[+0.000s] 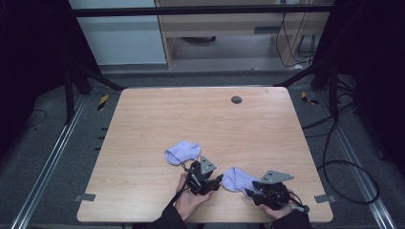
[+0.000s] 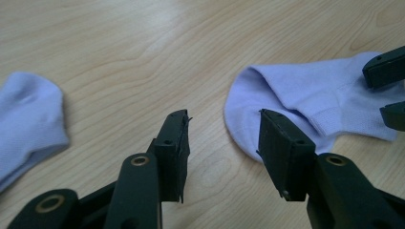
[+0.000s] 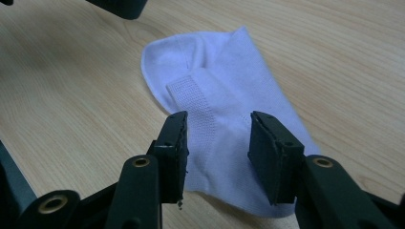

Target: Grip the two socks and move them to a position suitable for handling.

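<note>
Two pale lilac socks lie near the front of the wooden table [image 1: 191,114]. One sock [image 1: 182,151] [image 2: 28,114] sits to the left, crumpled. The other sock [image 1: 237,177] [image 2: 305,95] [image 3: 224,81] lies flat between my two grippers. My left gripper [image 1: 218,180] [image 2: 223,119] is open, low over the table, its jaws by the rounded end of this sock with bare wood between them. My right gripper [image 1: 250,192] [image 3: 218,119] is open too, its jaws standing over the sock's ribbed cuff end without pressing on it. The right gripper's tips [image 2: 388,88] face the left one across the sock.
A dark round grommet [image 1: 236,99] is set into the table's far side. The front edge runs just under the person's hands. Black cables [image 1: 344,162] loop on the floor to the right, and metal rails flank the table.
</note>
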### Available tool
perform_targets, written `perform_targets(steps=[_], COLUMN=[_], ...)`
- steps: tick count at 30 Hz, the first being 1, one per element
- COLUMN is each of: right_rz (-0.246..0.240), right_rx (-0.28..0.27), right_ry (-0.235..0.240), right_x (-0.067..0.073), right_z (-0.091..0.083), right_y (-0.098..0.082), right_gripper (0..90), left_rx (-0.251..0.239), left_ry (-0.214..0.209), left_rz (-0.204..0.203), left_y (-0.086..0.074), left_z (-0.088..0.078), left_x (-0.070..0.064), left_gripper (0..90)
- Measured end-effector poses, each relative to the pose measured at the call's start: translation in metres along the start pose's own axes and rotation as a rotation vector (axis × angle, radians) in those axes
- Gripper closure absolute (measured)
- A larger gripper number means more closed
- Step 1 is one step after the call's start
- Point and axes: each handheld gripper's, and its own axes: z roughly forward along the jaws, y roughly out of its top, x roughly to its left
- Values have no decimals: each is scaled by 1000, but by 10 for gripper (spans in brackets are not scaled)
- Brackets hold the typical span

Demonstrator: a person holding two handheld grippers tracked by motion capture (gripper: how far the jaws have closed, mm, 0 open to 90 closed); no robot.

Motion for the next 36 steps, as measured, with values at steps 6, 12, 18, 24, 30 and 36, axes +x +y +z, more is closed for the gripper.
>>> perform_targets(steps=[6,12,18,24,30,36], right_rz=[-8,-15,-19,-13,10,60], right_rx=[32,67,80,83,28,-73], right_ry=[11,18,19,14,36,49], right_x=[1,1,1,1,-1,-4], right_z=[4,7,8,9,4,-6], right_y=[-2,-3,-4,-4,0,5], right_gripper=[597,630,693,816,840,841], left_rx=[26,59,86,87,93,90], left_ry=[-10,-23,-16,-3,-10,-1], left_rz=[6,20,14,-2,-10,7], left_y=[0,-1,-5,-5,-4,-4], left_z=[10,20,27,27,26,26], left_x=[-5,-11,-14,-13,-12,-12], left_gripper=[542,582,663,748,860,882])
